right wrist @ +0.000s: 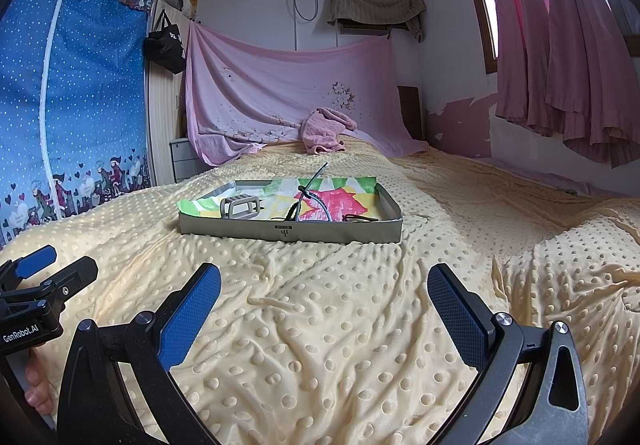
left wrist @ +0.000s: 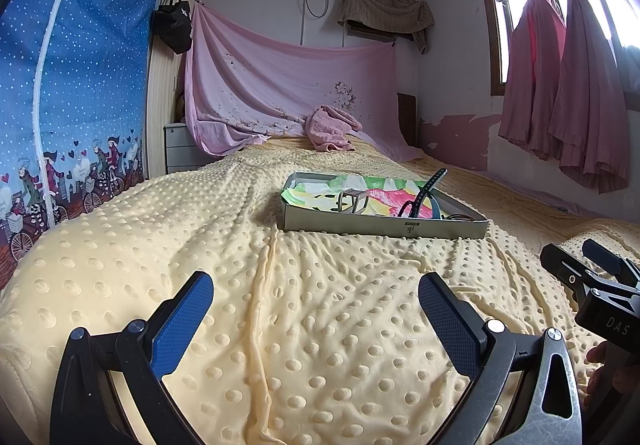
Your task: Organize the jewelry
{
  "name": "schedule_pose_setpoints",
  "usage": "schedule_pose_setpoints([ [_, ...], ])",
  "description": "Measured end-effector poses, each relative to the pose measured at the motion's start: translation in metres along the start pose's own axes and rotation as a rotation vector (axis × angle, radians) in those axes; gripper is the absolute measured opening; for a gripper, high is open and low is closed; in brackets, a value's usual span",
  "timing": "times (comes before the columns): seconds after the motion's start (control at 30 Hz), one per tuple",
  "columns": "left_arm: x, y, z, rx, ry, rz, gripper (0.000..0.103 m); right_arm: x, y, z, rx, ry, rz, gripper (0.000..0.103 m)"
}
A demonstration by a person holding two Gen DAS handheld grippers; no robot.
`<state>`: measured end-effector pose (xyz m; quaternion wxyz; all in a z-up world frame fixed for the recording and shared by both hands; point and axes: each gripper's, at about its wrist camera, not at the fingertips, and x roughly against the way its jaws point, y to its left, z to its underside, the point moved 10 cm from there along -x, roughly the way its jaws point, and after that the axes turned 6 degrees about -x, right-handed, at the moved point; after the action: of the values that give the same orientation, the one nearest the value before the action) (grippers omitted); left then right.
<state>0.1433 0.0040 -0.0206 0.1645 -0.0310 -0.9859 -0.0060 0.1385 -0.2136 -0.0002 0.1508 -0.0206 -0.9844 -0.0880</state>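
both grippers agape, short of tray

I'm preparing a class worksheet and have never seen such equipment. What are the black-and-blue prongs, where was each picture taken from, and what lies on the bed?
A person holds two hand-held tools, each with a camera looking along its two fingers. One picture is from the left gripper, one from the right gripper. Both are open and hold nothing. On the yellow dotted blanket sits a shallow grey cardboard box lined with colourful paper. It contains a grey plastic clip, a dark teal strap and some small dark pieces too small to identify.
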Motion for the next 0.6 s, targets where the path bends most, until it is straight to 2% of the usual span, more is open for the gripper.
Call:
schedule_pose_setpoints([
  [0.6, -0.0006, 0.0004, 0.0004, -0.002, 0.000, -0.001, 0.103, 0.0003, 0.0006, 0.0002, 0.002, -0.001, -0.001, 0.102],
])
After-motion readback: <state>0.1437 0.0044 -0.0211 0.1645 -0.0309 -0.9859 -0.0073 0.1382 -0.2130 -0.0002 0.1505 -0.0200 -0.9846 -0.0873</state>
